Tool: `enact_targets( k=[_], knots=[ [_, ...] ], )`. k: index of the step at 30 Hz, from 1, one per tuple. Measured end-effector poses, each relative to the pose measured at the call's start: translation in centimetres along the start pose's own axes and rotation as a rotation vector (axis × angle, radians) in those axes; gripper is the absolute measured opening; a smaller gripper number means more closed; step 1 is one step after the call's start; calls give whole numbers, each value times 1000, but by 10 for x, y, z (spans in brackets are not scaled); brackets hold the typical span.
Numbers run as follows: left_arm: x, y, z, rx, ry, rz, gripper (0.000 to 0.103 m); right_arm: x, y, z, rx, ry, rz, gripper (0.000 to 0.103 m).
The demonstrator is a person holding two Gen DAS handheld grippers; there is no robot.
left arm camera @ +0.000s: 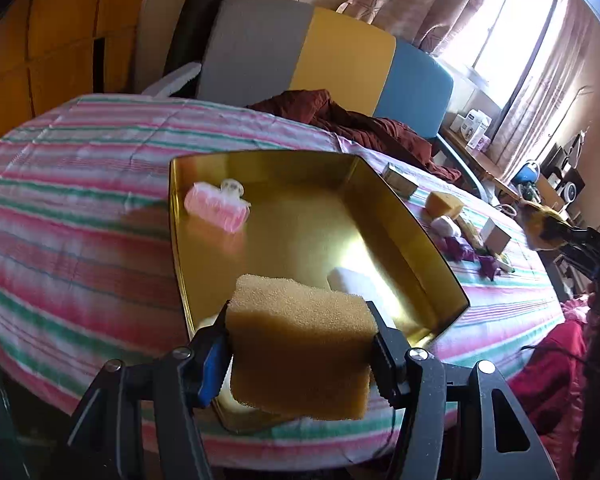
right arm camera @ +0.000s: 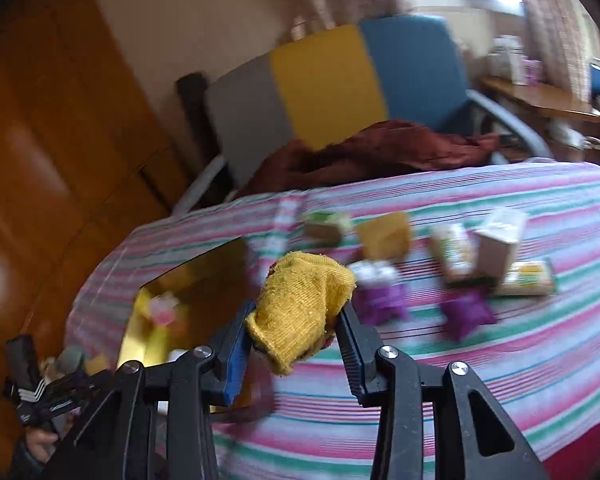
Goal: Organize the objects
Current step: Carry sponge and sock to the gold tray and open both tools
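My left gripper (left arm camera: 300, 344) is shut on a tan sponge (left arm camera: 300, 340) and holds it over the near end of a gold tin tray (left arm camera: 420, 236) on the striped bed. In the tray lie a pink hair clip (left arm camera: 216, 206) and a white block (left arm camera: 352, 280). My right gripper (right arm camera: 296, 320) is shut on a yellow knitted cloth (right arm camera: 300, 304) above the bed, right of the tray (right arm camera: 204, 272). In the left wrist view the right gripper (left arm camera: 552, 228) with the cloth shows at the far right.
Loose on the striped bedspread (right arm camera: 500, 360) lie another sponge (right arm camera: 384, 236), small boxes (right arm camera: 500, 240), purple packets (right arm camera: 466, 312) and a green-yellow packet (right arm camera: 526, 278). A maroon cloth (right arm camera: 380, 152) lies by the grey-yellow-blue headboard (right arm camera: 324, 80). A side table (left arm camera: 476, 148) stands by the window.
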State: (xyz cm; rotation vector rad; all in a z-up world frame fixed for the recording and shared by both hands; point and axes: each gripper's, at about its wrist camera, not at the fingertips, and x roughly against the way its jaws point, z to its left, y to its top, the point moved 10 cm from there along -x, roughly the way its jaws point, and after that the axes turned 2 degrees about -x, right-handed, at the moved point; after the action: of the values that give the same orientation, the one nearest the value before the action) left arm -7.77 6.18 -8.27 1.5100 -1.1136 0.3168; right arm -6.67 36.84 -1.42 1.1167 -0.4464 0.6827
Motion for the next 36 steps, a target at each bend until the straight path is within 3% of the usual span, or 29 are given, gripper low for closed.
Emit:
enact_targets(
  k=[4,9,12,15,20,27,30,33,36],
  knots=[
    [5,-4,-12,-6,-49,-2,60,-29,-25,55,80,82,78,40],
    [-3,-4,-33,-17,-103,11,61,-56,-55,95,159,97,142,43],
    [-10,-1,-51,-42,-134,13,61,-69,-65,97,195,57,165,46],
    [-15,6,-75,-72,-184,0,61,-79,-74,90,213,-2,185,57],
    [-44,7,-100,-88,-211,41,61,-73,-77,59,126,-33,194,60],
    [-91,-6,-124,-147,-154,126,63,-65,-76,29,25,-48,191,66],
    [-104,-11,-123,-151,-114,165,72,-64,-77,24,15,-52,192,66],
    [-97,-14,-119,-155,-114,150,90,-65,-78,18,5,-52,193,67],
    [-84,-10,-110,-139,-107,117,96,-66,-81,13,-12,-51,195,67]
  ],
)
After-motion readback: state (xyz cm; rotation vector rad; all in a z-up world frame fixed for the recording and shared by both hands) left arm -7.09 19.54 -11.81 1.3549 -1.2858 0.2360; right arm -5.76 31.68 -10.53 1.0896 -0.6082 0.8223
